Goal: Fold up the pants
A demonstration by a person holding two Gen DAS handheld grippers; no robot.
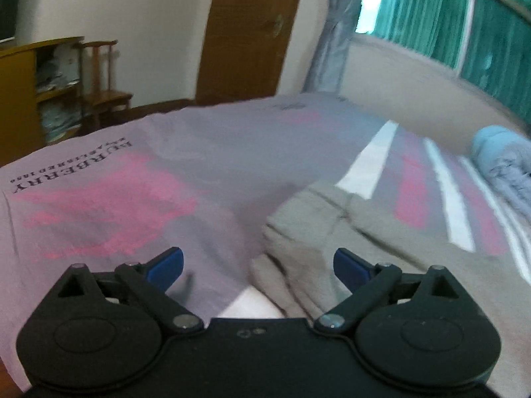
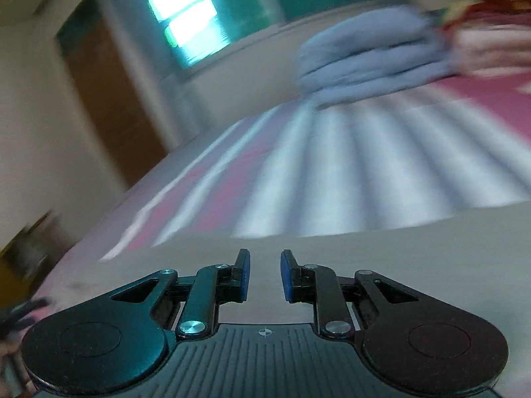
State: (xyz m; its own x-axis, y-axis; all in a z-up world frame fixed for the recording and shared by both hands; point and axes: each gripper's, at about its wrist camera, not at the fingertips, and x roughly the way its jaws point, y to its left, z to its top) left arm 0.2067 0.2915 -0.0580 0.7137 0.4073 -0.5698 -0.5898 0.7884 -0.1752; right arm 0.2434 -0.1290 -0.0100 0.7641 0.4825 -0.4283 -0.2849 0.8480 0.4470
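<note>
The pants [image 1: 332, 232] were seen lying in a folded grey pile on the bed [image 1: 199, 152], just in front of the left claw [image 1: 258, 262], whose jaws were held wide with nothing between them, likely so the pile could be let go or tidied. The right claw [image 2: 265, 273] was kept narrow, a small gap being left and nothing gripped, low over what seemed to be the same grey cloth. Plenty of open bed was left on the pink side, while a blue bundle [image 1: 497, 162] was found well apart by the far edge.
</note>
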